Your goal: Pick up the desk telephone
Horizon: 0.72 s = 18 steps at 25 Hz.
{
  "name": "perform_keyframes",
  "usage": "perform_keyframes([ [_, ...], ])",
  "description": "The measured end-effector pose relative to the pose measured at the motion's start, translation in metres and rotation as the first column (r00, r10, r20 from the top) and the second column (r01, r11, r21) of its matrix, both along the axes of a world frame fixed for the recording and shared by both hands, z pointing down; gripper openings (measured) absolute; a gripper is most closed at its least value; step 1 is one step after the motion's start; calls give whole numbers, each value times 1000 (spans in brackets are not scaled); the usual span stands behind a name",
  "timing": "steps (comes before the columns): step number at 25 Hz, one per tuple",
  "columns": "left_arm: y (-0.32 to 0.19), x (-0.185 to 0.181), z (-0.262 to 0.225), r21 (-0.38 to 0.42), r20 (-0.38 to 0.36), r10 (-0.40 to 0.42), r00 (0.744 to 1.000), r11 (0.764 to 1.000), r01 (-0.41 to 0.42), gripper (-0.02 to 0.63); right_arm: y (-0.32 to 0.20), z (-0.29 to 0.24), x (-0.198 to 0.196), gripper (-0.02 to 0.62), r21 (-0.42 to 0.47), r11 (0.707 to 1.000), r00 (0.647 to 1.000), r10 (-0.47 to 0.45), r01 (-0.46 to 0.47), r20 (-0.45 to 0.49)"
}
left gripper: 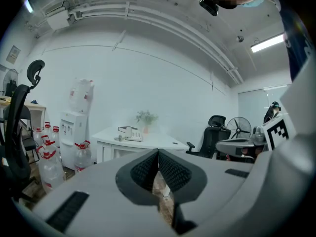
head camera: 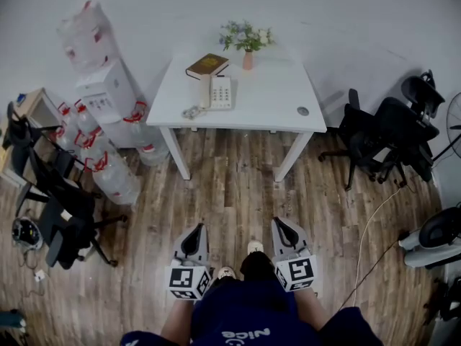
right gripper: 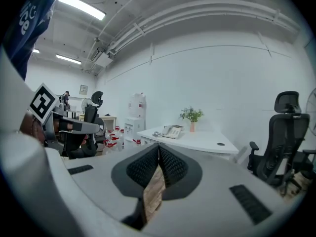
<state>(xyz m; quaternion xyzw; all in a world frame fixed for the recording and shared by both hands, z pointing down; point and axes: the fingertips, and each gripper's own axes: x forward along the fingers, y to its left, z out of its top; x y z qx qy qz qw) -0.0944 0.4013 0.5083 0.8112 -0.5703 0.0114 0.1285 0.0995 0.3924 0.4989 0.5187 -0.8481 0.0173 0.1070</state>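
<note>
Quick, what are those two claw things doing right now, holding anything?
Left gripper: closed, holding nothing.
Right gripper: closed, holding nothing.

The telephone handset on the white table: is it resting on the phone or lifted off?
Resting on it. In the head view the handset lies along the left side of the desk telephone.

Even ceiling light fills a white-walled office.
Fluorescent tubes (right gripper: 81, 7) glare overhead in both gripper views, whose fisheye lenses bend the walls and blacken the corners; the left gripper view is hazy, its desk telephone (left gripper: 131, 133) soft. In the head view, the table (head camera: 274, 99) throws only a faint shadow on the floor (head camera: 230, 193).
</note>
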Motion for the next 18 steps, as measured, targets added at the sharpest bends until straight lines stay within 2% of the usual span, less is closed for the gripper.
perform_keyframes([
  [5,-20,0,7,-7,18,9,1000,1000,-9,18,-24,5,-2,22,-1,1000,1000,-7,7,1],
  [12,-67,-3,10,-23,-5,-63,998,998,63,17,-84,9,-5,23,-23,997,997,-72,72,-2],
  [18,-126,26,4,-41,-9,-20,1000,999,20,17,-154,7,-4,23,-33,988,989,-151,151,0],
])
